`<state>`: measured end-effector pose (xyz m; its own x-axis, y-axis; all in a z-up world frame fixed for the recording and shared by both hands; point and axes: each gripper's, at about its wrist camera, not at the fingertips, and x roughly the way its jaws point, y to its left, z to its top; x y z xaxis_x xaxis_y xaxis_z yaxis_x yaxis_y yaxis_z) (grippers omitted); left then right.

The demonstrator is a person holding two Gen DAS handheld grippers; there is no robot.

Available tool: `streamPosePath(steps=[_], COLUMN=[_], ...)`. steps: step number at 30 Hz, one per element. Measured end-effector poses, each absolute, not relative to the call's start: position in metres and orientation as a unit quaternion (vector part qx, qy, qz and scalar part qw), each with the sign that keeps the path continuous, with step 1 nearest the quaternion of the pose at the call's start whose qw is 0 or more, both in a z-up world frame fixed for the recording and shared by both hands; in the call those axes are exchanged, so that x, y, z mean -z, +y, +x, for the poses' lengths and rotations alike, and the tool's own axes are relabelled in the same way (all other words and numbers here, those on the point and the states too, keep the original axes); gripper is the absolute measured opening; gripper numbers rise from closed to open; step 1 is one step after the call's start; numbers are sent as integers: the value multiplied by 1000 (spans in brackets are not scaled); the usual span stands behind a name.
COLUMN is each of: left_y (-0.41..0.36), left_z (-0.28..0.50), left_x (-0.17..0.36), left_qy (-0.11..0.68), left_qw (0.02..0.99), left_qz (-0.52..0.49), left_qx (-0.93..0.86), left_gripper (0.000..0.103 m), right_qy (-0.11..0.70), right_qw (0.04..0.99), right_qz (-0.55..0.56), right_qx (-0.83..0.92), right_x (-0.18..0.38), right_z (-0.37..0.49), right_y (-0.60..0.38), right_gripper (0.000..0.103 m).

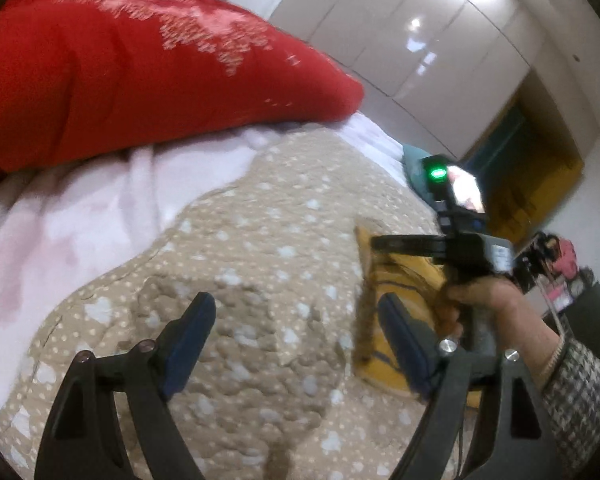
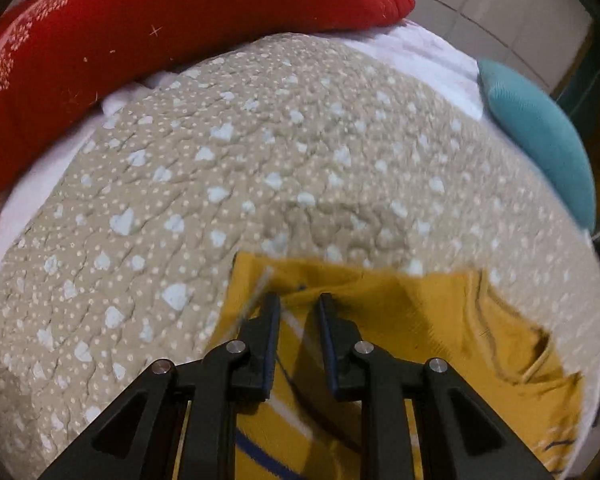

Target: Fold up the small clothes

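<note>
A small mustard-yellow garment [image 2: 420,320] with blue and white stripes lies on the beige dotted quilt [image 2: 260,168]. My right gripper [image 2: 299,300] hovers over the garment's upper left part, jaws slightly apart with nothing between them. In the left wrist view my left gripper [image 1: 296,308] is wide open and empty above the quilt [image 1: 260,240], with the yellow garment [image 1: 384,280] just to its right. The right gripper's body [image 1: 452,246] and the hand holding it show there above the garment.
A large red pillow [image 1: 120,64] [image 2: 140,28] lies at the far side on a white-pink blanket [image 1: 80,208]. A teal cushion [image 2: 540,136] sits at the right edge of the bed. White wardrobe doors [image 1: 420,32] stand behind.
</note>
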<state>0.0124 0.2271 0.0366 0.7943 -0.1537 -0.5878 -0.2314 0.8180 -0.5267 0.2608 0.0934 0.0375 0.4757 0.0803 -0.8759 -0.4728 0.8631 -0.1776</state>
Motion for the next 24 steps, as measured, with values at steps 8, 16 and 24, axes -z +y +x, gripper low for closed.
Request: streamPosePath(steps=[8,16,24], left_y=[235,250,260], left_z=[9,-3,-18], left_x=[-36,-33,-34], left_qy=[325,322,317], left_qw=[890,885,888], left_qz=[-317,-328,-316], left_qx=[-38,-80,-106], left_gripper=[82,82,82], right_qy=[439,411,381], right_qw=[849,818,809], right_qz=[-147,-234,-344], right_qx=[-257,-327,-288], right_x=[-94,-62,-7], right_z=[163,63,56], right_y=[55,51,92], right_gripper=[43,44,13])
